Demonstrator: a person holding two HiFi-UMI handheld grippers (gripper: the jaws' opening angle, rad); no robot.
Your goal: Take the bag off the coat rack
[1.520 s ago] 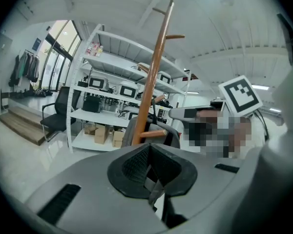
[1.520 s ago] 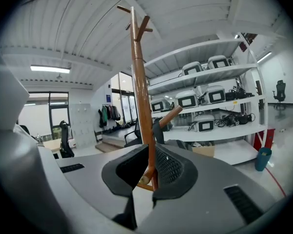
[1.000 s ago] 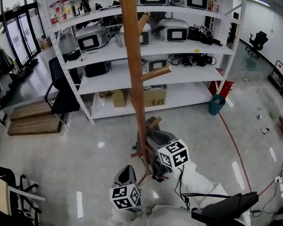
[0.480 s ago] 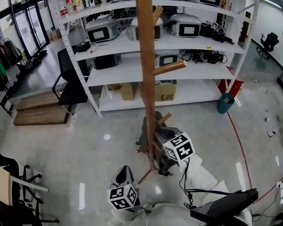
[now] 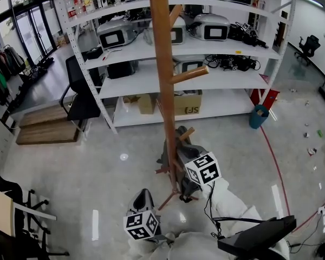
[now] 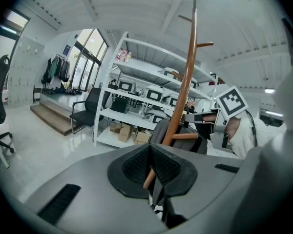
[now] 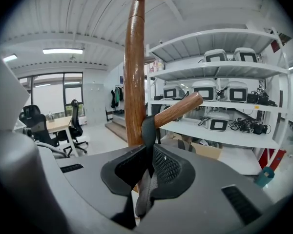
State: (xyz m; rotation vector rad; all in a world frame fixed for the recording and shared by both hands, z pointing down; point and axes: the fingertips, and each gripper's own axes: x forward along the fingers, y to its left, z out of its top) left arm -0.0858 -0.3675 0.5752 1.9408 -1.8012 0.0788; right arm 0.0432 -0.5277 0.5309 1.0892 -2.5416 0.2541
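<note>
Right gripper [image 7: 149,155] clamps the bag's strap [image 7: 148,128] hanging on the coat rack [image 7: 135,82] peg; left gripper [image 6: 152,167] seems closed.

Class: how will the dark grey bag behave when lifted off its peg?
Likely floppy: the dark grey fabric bag hangs slumped beside the wooden pole. Its flat strap, pinched in the right hand-held gripper, folds over the wooden peg, so may snag.

Bag [image 5: 176,155] on coat rack [image 5: 163,80], before shelves [image 5: 227,83]
</note>
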